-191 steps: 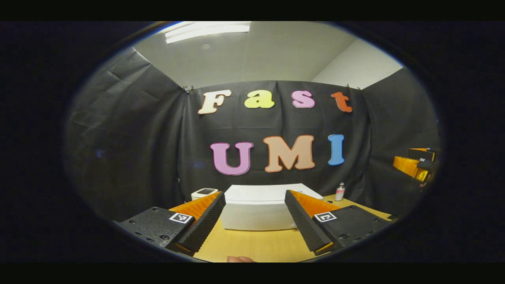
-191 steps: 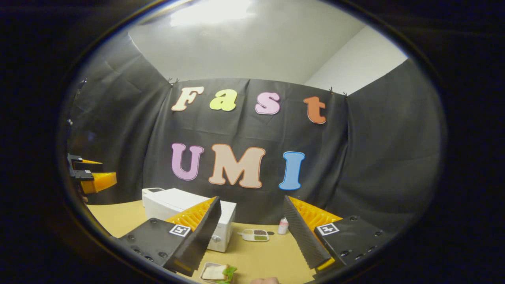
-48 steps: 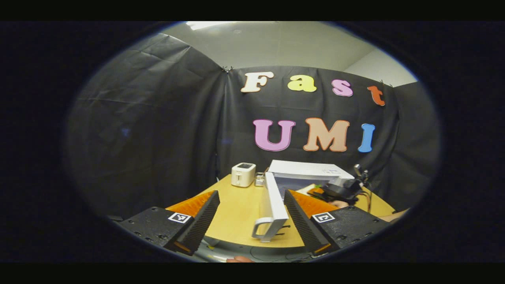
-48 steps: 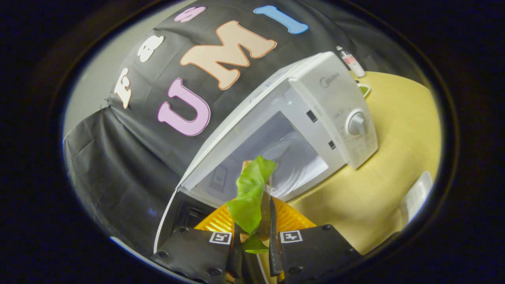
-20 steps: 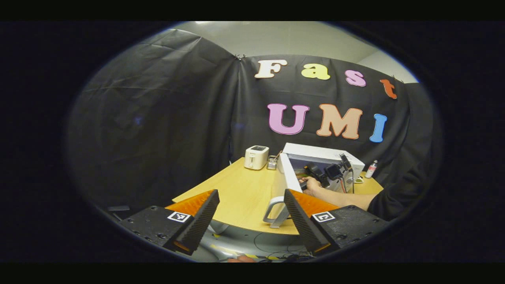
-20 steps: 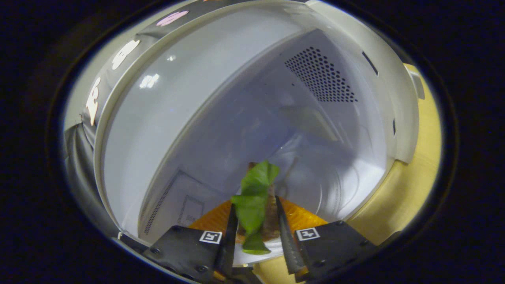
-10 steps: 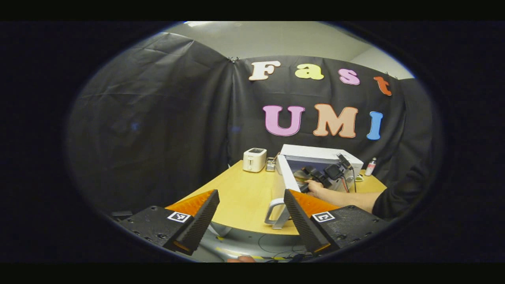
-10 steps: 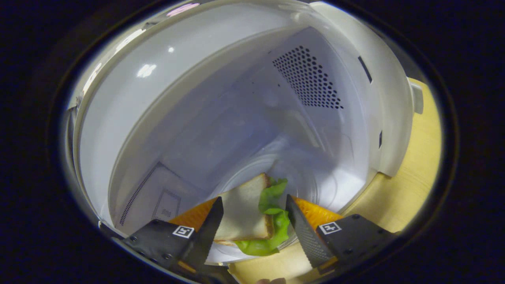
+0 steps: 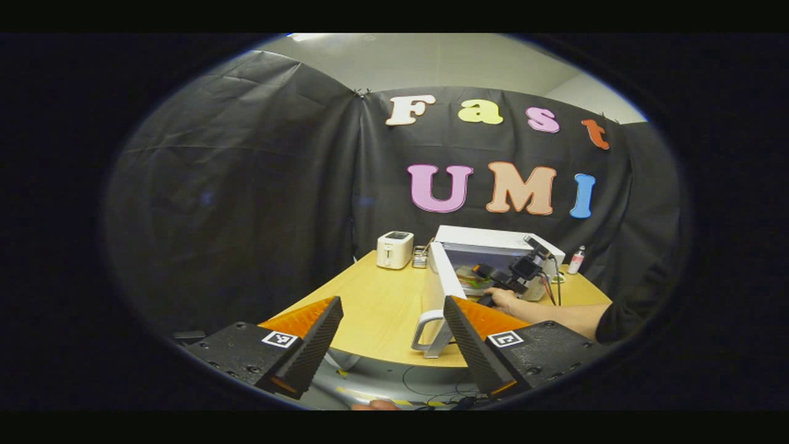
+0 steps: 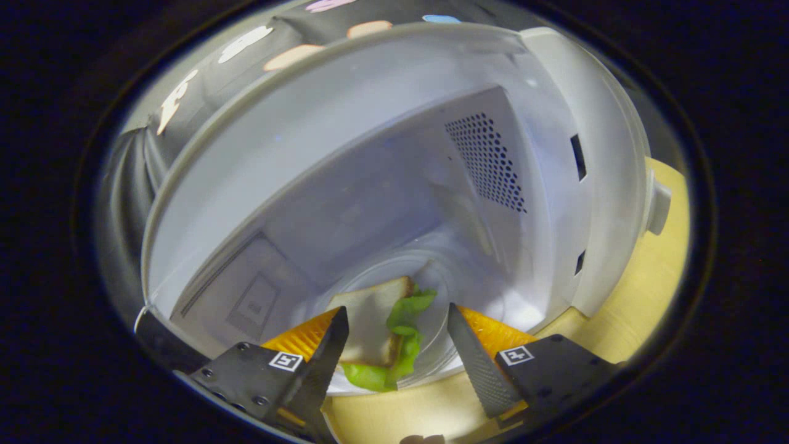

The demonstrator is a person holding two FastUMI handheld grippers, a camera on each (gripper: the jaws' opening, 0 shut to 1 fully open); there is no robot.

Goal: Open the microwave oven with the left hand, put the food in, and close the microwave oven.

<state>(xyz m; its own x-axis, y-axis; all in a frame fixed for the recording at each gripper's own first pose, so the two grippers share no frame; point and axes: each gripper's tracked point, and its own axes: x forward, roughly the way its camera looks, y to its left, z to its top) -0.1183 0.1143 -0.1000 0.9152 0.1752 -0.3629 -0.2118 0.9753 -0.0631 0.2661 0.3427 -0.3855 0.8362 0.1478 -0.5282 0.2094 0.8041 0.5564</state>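
The white microwave (image 9: 493,239) stands on the wooden table with its door (image 9: 439,290) swung wide open. In the right gripper view a sandwich (image 10: 377,328) with green lettuce lies on the glass turntable (image 10: 431,290) inside the cavity. My right gripper (image 10: 397,345) is open at the cavity's mouth, its fingers either side of the sandwich and apart from it. From the left gripper view, that right gripper (image 9: 502,277) and the hand holding it sit at the oven opening. My left gripper (image 9: 391,336) is open and hangs off the table's near edge, short of the door handle (image 9: 426,330).
A white toaster (image 9: 394,249) stands at the table's back left, with a small rack (image 9: 421,256) beside it. A small bottle (image 9: 576,259) sits right of the microwave. A person's dark sleeve (image 9: 629,305) reaches in from the right. Cables lie on the floor below the table edge.
Within the last second my right gripper opened and let the sandwich down onto the turntable, then drew back slightly. The left gripper has barely moved.
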